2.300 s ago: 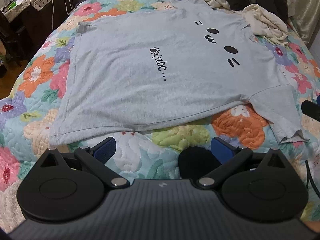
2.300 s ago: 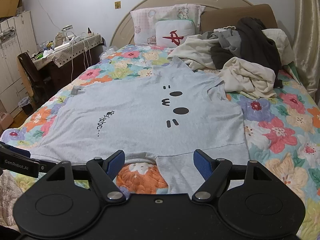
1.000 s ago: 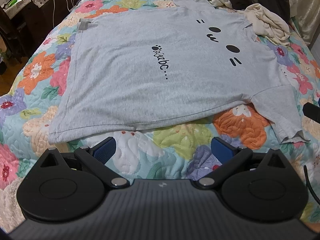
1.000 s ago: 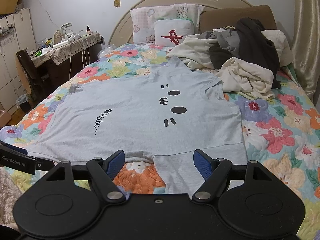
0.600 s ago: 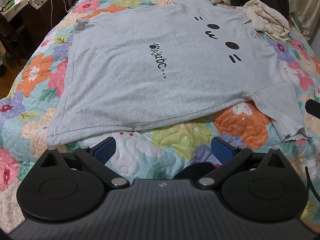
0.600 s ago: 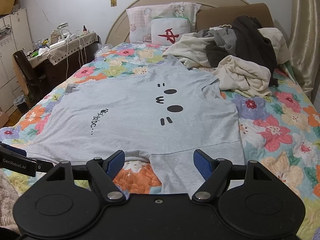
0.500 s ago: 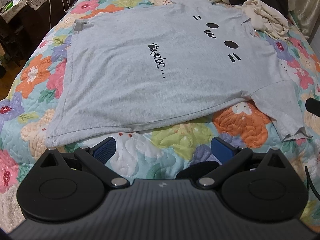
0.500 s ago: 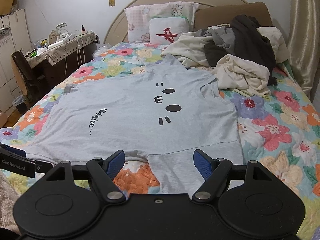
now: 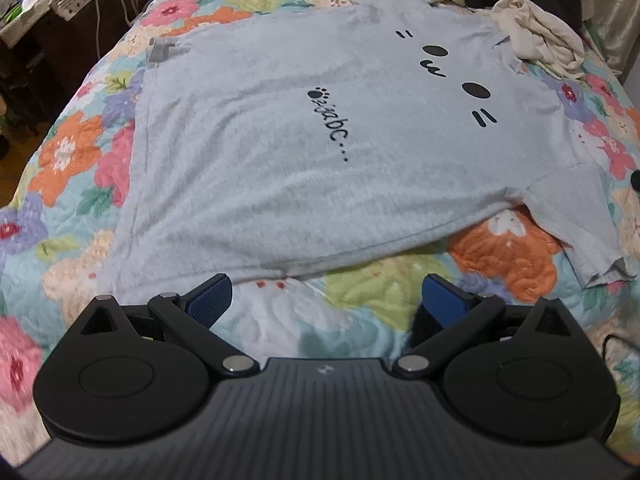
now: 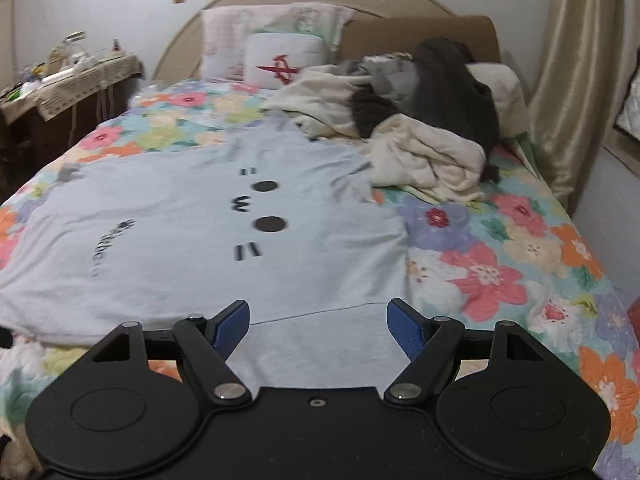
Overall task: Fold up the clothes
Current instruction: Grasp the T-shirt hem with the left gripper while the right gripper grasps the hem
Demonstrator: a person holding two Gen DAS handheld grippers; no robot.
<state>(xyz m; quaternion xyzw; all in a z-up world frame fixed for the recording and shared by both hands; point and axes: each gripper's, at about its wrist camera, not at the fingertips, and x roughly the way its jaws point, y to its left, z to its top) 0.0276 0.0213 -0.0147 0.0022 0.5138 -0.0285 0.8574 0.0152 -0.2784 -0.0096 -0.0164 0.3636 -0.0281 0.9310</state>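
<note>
One grey T-shirt (image 9: 280, 152) lies spread on one floral quilt (image 9: 72, 152), and one heap of unfolded clothes (image 10: 420, 120) sits behind it. Two pillows (image 10: 276, 32) rest at the headboard. Two grippers show, the left gripper (image 9: 326, 294) and the right gripper (image 10: 318, 322), each with two blue pads.

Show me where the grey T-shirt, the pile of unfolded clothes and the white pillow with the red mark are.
grey T-shirt (image 9: 320, 184), left wrist view, middle of the front.
pile of unfolded clothes (image 10: 424, 160), right wrist view, cream garment.
white pillow (image 10: 296, 50), right wrist view, upper face.
</note>
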